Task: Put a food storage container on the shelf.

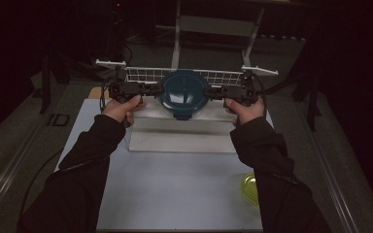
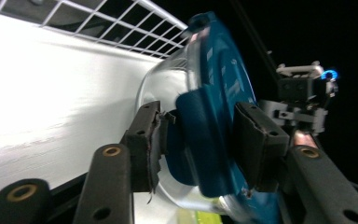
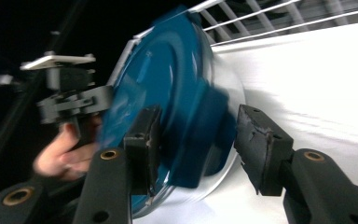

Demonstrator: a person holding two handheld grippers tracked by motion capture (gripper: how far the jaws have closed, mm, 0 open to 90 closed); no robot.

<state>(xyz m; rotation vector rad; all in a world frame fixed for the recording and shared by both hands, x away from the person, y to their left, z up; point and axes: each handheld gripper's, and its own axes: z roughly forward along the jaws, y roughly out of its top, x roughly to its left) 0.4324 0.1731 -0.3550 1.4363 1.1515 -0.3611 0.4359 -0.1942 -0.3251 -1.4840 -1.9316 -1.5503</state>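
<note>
Round clear food container with a dark blue clip-on lid (image 1: 183, 93) is what we have between the two grippers, and we judge it a rigid thing: a hard, see-through bowl, glass or stiff plastic by its shine, under a smooth plastic lid. Such walls are slick and likely breakable, so we would not pinch the curved body. The blue side latches that stick out from the lid's rim are the better holds, being flat enough for the pads, and two opposite holds keep the load level. We cannot tell whether anything is inside, so we treat it as possibly heavy.

In the left gripper view, one latch and the lid's edge sit right between the jaws of the left gripper (image 2: 200, 142), lid face toward one pad and bowl wall toward the other. The jaws stand half open around it; the pads look very close to the plastic, perhaps brushing it, yet we see no firm squeeze. In the right gripper view, the opposite latch sits between the jaws of the right gripper (image 3: 196, 140), near one pad, with a clear gap to the other. Those jaws are likewise partly open and clamp nothing.

Seen from above, the container stands on a white raised shelf (image 1: 179, 136) on the desk (image 1: 175, 194), before a white wire rack (image 1: 141, 74).
</note>
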